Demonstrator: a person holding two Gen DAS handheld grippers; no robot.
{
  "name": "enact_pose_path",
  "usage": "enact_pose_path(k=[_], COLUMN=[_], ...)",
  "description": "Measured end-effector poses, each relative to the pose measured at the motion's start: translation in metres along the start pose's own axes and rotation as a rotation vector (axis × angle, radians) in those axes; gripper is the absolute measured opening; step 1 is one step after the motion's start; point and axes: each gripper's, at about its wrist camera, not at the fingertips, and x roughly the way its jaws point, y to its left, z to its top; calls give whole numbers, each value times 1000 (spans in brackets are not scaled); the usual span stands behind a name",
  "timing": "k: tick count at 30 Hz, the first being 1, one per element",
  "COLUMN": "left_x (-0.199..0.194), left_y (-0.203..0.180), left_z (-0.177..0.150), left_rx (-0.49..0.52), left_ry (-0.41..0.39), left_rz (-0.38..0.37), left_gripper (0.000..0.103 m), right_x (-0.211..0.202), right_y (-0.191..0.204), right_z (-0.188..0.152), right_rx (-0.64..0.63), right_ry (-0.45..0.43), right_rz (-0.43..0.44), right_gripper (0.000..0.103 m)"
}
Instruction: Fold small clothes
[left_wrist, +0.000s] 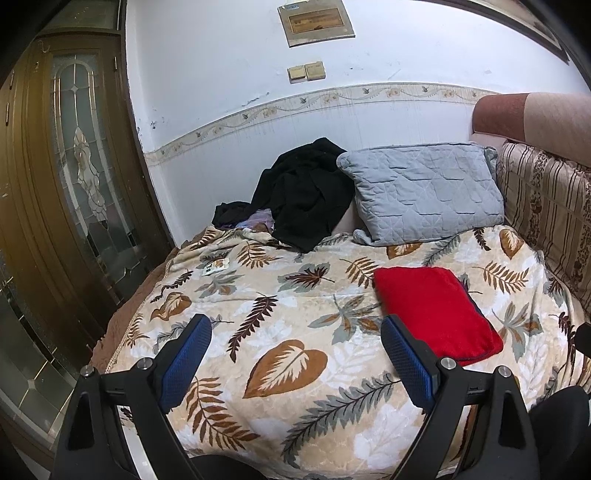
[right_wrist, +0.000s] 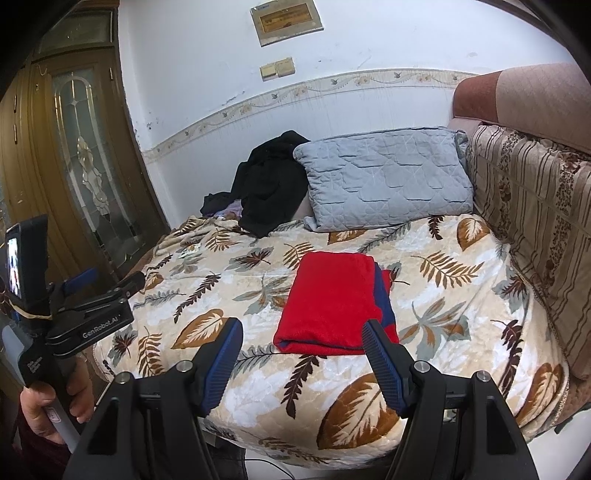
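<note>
A folded red garment (left_wrist: 436, 310) (right_wrist: 332, 302) with a dark blue layer showing at its right edge lies flat on the leaf-patterned blanket (left_wrist: 280, 295) (right_wrist: 443, 295). My left gripper (left_wrist: 295, 325) hovers open over the blanket, just left of the garment, with nothing between its blue pads. My right gripper (right_wrist: 303, 328) stands open in front of the garment's near edge, clear of it and holding nothing. The left gripper's body (right_wrist: 92, 310), held by a hand (right_wrist: 48, 410), shows at the left of the right wrist view.
A grey quilted pillow (left_wrist: 424, 192) (right_wrist: 384, 181) leans at the back, with a heap of black clothes (left_wrist: 303, 192) (right_wrist: 269, 181) left of it. A striped cushion (left_wrist: 546, 206) (right_wrist: 532, 221) lines the right side. A wooden glass-panelled door (left_wrist: 77, 177) stands left.
</note>
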Motion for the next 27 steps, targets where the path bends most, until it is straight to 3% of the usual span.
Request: enact_pose_path(k=[27], left_x=[-6], left_y=[0], left_z=[3], left_rx=[-1], left_ry=[-18], left_rz=[5], left_gripper=[93], right_x=[2], right_y=[3], right_z=[3], right_rx=[0], right_ry=[0], right_rz=[-5], right_gripper=[72])
